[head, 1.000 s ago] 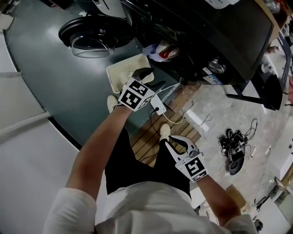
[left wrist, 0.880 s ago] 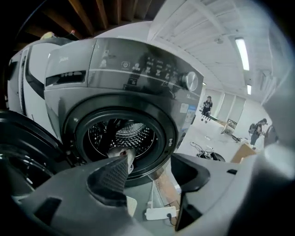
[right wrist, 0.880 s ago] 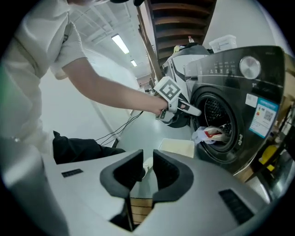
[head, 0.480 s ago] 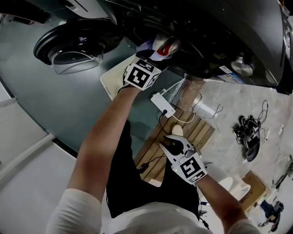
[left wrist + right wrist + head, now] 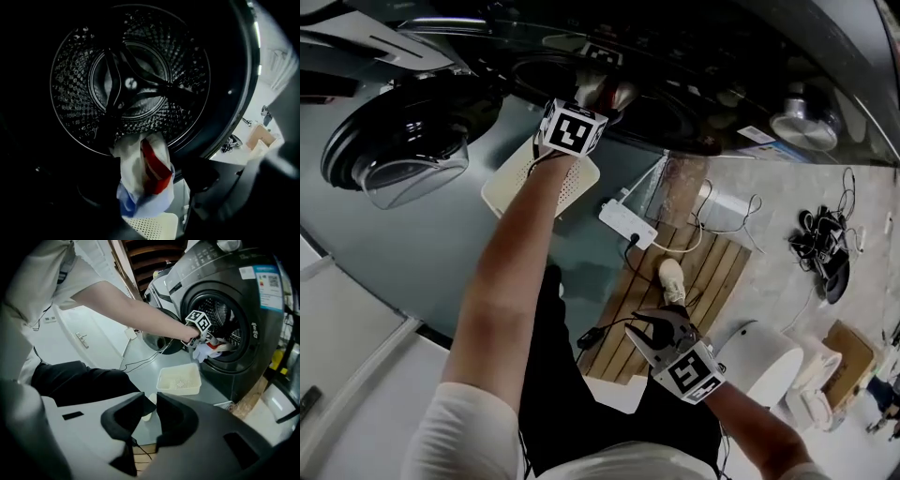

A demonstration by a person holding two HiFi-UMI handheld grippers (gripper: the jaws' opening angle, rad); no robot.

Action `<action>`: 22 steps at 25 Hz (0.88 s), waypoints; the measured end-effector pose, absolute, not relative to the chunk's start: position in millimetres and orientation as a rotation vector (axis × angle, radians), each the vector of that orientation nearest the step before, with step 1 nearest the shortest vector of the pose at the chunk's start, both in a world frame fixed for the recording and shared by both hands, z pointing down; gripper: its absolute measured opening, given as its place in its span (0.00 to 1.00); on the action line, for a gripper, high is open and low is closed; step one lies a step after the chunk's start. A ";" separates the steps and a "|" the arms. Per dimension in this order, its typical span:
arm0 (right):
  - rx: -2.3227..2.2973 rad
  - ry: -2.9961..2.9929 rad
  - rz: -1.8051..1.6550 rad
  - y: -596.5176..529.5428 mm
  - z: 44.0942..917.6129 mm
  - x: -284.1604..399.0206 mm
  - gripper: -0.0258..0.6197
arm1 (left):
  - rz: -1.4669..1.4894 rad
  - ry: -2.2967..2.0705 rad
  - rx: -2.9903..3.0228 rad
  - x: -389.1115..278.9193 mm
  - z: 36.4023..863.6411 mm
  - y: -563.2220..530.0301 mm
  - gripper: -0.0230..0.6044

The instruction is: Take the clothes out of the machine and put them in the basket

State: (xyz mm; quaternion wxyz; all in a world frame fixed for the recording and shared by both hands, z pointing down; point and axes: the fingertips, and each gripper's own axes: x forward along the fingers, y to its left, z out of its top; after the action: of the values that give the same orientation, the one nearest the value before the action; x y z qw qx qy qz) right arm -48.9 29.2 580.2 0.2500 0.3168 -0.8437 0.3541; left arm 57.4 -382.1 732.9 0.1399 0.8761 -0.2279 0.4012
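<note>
A white, red and blue cloth (image 5: 143, 178) hangs over the rim of the washing machine's drum (image 5: 131, 84); it also shows as the cloth (image 5: 206, 350) at the machine's mouth. My left gripper (image 5: 145, 187) reaches into that mouth. Its jaws have just been opening and stand wide, one dark jaw on each side of the cloth without pressing it, so it is open. Its marker cube (image 5: 572, 131) shows above the cream basket (image 5: 511, 192), which sits on the floor below the opening. My right gripper (image 5: 654, 330) hangs low over wooden slats, jaws narrowly apart with nothing in them.
The machine's round door (image 5: 394, 159) stands swung open at the left. A white power strip (image 5: 628, 225) with cables lies beside the wooden slats (image 5: 703, 272). A shoe (image 5: 672, 277) is on the slats. A white cylinder (image 5: 764, 361) stands by my right arm.
My left arm has stretched from above the basket up to the machine's mouth and the cloth. The right gripper has sunk a little over the slats.
</note>
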 end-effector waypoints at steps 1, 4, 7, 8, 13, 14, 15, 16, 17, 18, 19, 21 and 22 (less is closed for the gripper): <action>0.875 -2.293 0.974 30.2 585.4 -45.0 0.14 | 1.186 -0.672 2.519 58.2 741.9 -386.7 0.66; 0.895 -2.271 1.000 23.3 585.9 -31.0 0.14 | 1.249 -0.700 2.494 64.5 756.1 -399.6 0.67; 0.900 -2.247 1.026 10.3 581.2 -18.4 0.14 | 1.304 -0.728 2.471 69.5 767.9 -410.4 0.68; 0.906 -2.247 1.028 6.9 581.2 -15.5 0.14 | 1.319 -0.738 2.465 70.5 771.9 -413.4 0.68; 0.918 -2.244 1.041 -1.2 583.6 -10.8 0.14 | 1.379 -0.725 2.389 70.7 793.0 -419.2 0.68; 0.917 -2.247 1.046 -2.0 583.8 -11.6 0.14 | 1.387 -0.720 2.371 69.6 797.2 -419.1 0.68; 0.915 -2.251 1.049 -3.0 584.6 -12.4 0.14 | 1.392 -0.719 2.360 68.4 800.2 -419.5 0.68; 0.912 -2.255 1.049 -4.3 585.7 -12.8 0.14 | 1.396 -0.723 2.357 67.7 801.8 -420.5 0.68; 0.909 -2.259 1.048 -5.4 586.9 -12.8 0.14 | 1.397 -0.728 2.360 67.4 802.3 -421.5 0.68; 0.906 -2.262 1.046 -6.3 587.8 -12.4 0.14 | 1.396 -0.733 2.364 67.5 802.4 -421.9 0.67; 0.905 -2.264 1.043 -6.9 588.2 -12.1 0.14 | 1.396 -0.734 2.368 67.5 802.4 -421.6 0.66; 0.907 -2.268 1.039 -7.9 588.2 -11.2 0.14 | 1.403 -0.725 2.365 66.8 803.0 -419.4 0.58; 0.910 -2.268 1.037 -8.3 588.3 -10.2 0.14 | 1.405 -0.718 2.358 66.4 803.4 -418.0 0.53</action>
State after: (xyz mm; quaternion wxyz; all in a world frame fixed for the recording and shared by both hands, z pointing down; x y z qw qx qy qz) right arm -10.2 -8.3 588.3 0.2410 0.3328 -0.8290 0.3792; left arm 66.4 -418.0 803.4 0.1515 0.8214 -0.2502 0.4895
